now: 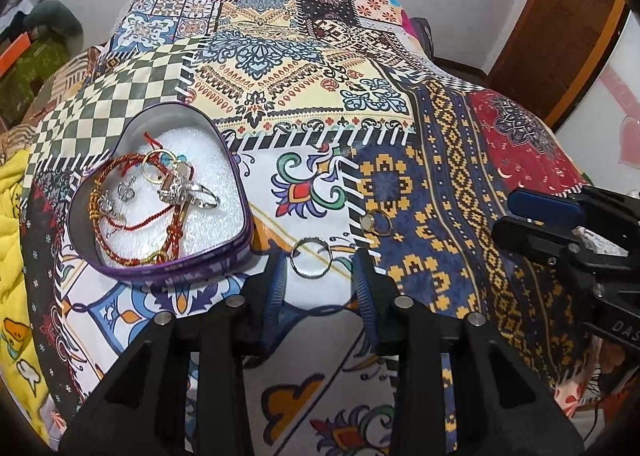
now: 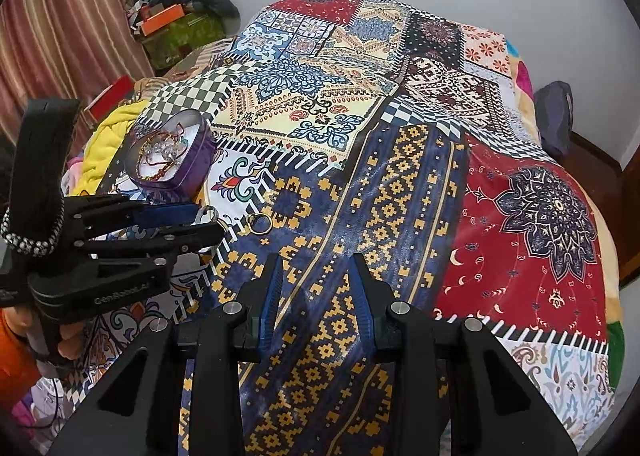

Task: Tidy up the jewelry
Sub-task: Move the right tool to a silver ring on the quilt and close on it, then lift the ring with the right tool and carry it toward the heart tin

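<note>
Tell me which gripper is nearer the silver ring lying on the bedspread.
Left. The left gripper is open with the silver ring lying between its fingertips. The right gripper, also open, hangs off to the ring's right over the blue and yellow patch, holding nothing.

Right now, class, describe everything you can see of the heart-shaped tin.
The heart-shaped tin is a shallow purple metal box, lid off, with a white foam lining. It sits flat on the patchwork bedspread, left of the silver ring. Inside lie red and gold braided cords, a gold ring and silver pieces. No fingers touch it.
</note>
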Demonstrator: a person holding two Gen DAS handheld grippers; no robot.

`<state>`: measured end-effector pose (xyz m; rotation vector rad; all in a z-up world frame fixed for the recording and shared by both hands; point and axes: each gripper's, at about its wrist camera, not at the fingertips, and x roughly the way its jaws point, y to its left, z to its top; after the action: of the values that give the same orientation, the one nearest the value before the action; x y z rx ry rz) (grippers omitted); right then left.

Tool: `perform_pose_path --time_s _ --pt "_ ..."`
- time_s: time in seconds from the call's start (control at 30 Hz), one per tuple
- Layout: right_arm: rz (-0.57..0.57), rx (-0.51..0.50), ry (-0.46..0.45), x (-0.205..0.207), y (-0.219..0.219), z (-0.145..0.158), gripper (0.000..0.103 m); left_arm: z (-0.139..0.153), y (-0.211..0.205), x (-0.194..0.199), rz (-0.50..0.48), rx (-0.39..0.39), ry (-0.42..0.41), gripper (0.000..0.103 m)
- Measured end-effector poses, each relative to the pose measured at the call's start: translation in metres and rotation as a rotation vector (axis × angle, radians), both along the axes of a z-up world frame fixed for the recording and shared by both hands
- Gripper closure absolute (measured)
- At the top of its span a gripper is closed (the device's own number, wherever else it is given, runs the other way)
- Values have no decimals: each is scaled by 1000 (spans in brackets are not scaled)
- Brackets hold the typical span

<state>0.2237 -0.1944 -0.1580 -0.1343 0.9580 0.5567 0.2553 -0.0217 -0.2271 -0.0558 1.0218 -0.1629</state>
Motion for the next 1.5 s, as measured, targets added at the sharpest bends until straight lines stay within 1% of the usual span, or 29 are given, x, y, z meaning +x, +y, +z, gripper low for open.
perform_pose_path --time_s 0.03,0.07,0.23,0.37,0.5,0.6,0.73,0.83,0.87,0.9,0.97,1.13,1.17,1.2,1.3,1.5 --pt "0 2 2 1 0 -1 72 0 0 0 4 10 -3 81" --pt "1 4 5 2 1 -1 72 -1 1 1 9 22 -6 83" --pt "20 5 12 1 10 -4 72 2 3 -3 5 16 -9 83" --pt "40 7 22 3 21 -7 73 7 11 -10 20 -2 -18 83" --pt "59 8 42 9 35 -13 73 22 22 -19 30 -17 -54 83" --pt "71 1 58 14 46 -19 73 32 26 -24 31 -4 -85 83" --pt "76 -11 93 20 59 -29 73 38 30 -28 35 -5 -102 83" --pt "68 -15 92 23 63 -33 73 37 31 -27 37 -5 -105 83" --pt "62 -16 87 24 63 -33 74 36 32 -28 38 -9 -105 83" --pt "50 -17 83 25 64 -33 79 36 32 -28 39 -10 -105 83" --pt "37 -34 63 25 64 -35 84 36 34 -28 41 -14 -107 83" --pt "46 -57 47 21 65 -32 85 41 38 -32 50 -18 -118 83" --pt "49 -55 49 20 66 -31 90 42 38 -33 51 -19 -121 83" --pt "53 -51 55 19 65 -29 98 44 39 -34 53 -19 -125 83" --pt "45 -36 51 19 63 -21 98 52 41 -38 59 -22 -142 83" --pt "46 -21 9 8 59 -2 98 69 43 -50 66 -21 -178 83"
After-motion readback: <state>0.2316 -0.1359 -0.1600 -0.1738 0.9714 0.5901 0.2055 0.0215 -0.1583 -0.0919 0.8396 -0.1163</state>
